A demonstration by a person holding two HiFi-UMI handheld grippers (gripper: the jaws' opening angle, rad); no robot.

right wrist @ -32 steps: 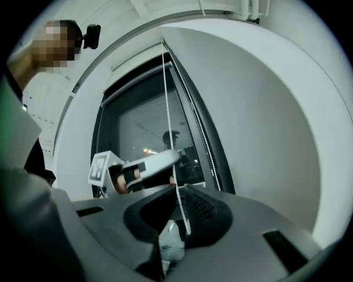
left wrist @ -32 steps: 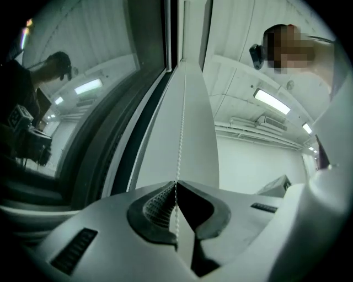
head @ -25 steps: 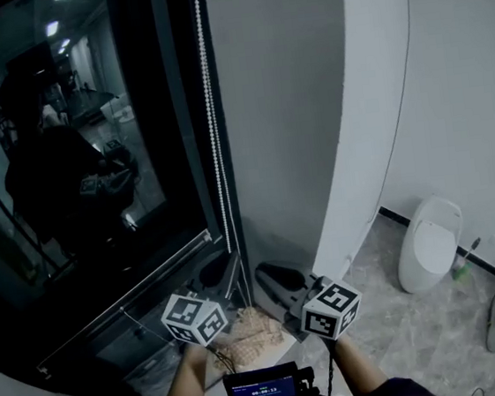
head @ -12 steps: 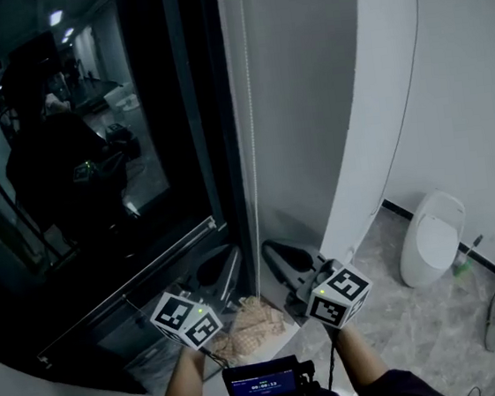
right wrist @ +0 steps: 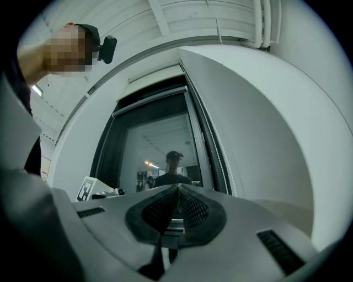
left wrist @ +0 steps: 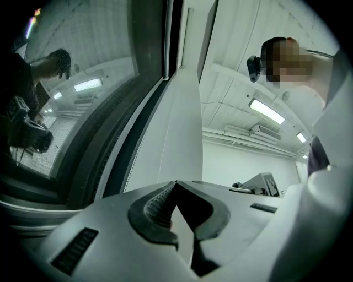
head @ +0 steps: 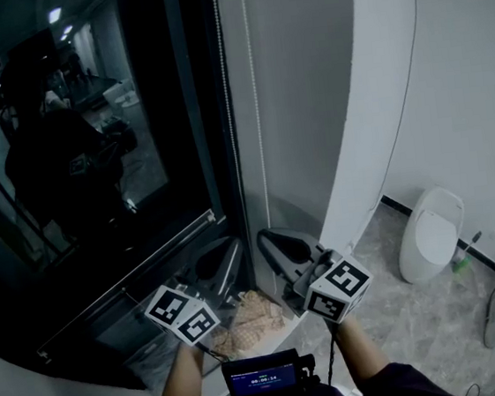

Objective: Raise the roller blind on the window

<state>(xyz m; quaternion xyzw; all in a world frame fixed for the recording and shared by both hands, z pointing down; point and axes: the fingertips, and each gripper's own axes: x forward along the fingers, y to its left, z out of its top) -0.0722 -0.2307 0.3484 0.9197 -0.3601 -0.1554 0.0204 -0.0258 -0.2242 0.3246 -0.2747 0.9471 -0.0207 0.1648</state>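
Since the left claw (left wrist: 175,187) and right claw (right wrist: 178,190) are both closed on nothing, the right only just so, and the chain (head: 258,129) hangs by the window (head: 93,166) just ahead, we should spread one, pinch one strand squarely and pull straight down.

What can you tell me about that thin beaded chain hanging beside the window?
The bead chain is a thin, pale string of tiny beads, plastic or metal by the look. It hangs straight down from above the picture, against the grey wall and close beside the dark window frame. Nothing visibly touches the stretch shown; its lower end is lost in the dark below.
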